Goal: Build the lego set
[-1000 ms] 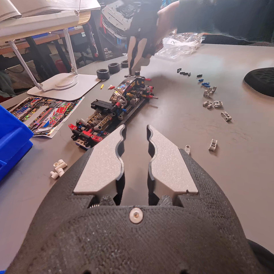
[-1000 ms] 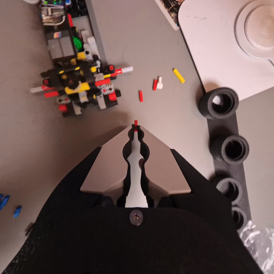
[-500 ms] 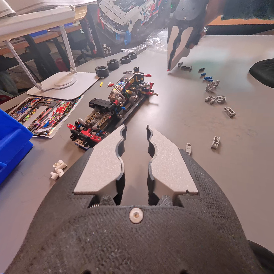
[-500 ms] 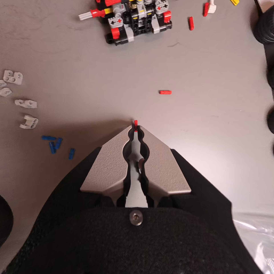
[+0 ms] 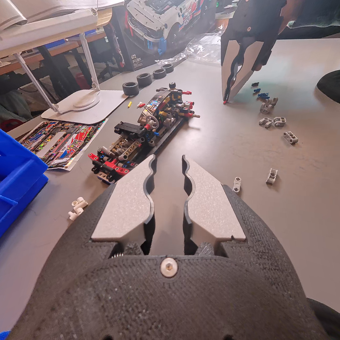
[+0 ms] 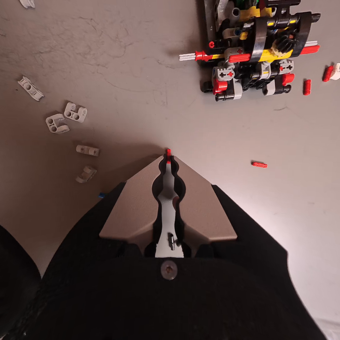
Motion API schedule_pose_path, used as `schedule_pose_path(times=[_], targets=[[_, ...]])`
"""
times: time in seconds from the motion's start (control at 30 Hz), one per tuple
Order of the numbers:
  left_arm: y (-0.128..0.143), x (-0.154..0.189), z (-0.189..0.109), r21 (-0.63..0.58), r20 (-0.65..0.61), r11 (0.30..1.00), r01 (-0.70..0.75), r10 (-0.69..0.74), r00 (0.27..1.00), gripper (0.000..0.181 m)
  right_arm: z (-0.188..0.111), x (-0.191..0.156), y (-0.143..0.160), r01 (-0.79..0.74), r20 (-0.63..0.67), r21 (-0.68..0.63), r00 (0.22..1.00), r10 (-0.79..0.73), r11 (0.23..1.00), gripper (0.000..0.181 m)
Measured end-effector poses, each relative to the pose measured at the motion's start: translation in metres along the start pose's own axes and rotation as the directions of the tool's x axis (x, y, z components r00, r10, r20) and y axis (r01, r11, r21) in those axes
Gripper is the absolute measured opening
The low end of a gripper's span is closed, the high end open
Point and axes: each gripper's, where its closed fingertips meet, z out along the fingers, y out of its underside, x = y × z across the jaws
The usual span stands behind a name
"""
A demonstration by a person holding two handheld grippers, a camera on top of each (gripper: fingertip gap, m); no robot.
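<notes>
The part-built lego car chassis [image 5: 147,128] lies on the grey table, its rear end also in the right wrist view [image 6: 257,55]. My left gripper [image 5: 168,160] is open and empty, low over the table just in front of the chassis. My right gripper [image 6: 168,156] is shut on a small red pin [image 6: 168,155], tips pointing down close to the table; it shows in the left wrist view [image 5: 226,100] to the right of the chassis's far end. Another red pin [image 6: 259,164] lies loose on the table to its right.
Grey connector pieces [image 5: 272,120] [image 6: 66,117] and blue pins [image 5: 261,94] lie right of the chassis. Several black tyres [image 5: 145,81], a white lamp base [image 5: 82,104], a sticker sheet [image 5: 58,141], a blue bin [image 5: 16,180], white pieces [image 5: 78,207] and the set's box [image 5: 156,33] stand left and behind. The left gripper's tips are roughly 25 centimetres from the right gripper's.
My right gripper has carried the red pin from beside the chassis's rear over to the right, then lower toward the table near the grey connectors. My left gripper has stayed in place.
</notes>
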Motion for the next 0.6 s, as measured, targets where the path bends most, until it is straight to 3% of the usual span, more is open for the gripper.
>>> schedule_pose_path(times=[0.17, 0.27, 0.37, 0.6], targets=[[-0.002, 0.001, -0.001, 0.007, -0.007, 1.0, -0.001, 0.001, 1.0, 0.025, -0.004, 0.006, -0.006, -0.012, 0.006, 0.027, 1.0, 0.012, 1.0, 0.01], [-0.002, 0.002, 0.0, 0.008, -0.016, 1.0, 0.001, -0.001, 1.0, 0.025, -0.017, 0.038, -0.019, -0.046, -0.054, 0.094, 0.997, 0.051, 0.995, 0.009], [-0.001, 0.002, 0.0, 0.007, -0.018, 1.0, 0.007, -0.007, 1.0, 0.026, -0.021, 0.08, -0.004, -0.039, -0.139, 0.018, 0.989, 0.041, 0.999, 0.009], [0.0, 0.0, 0.0, 0.007, -0.023, 0.999, 0.033, -0.033, 0.999, 0.026, -0.004, 0.102, 0.01, -0.022, 0.001, -0.038, 1.0, 0.022, 0.999, 0.025]])
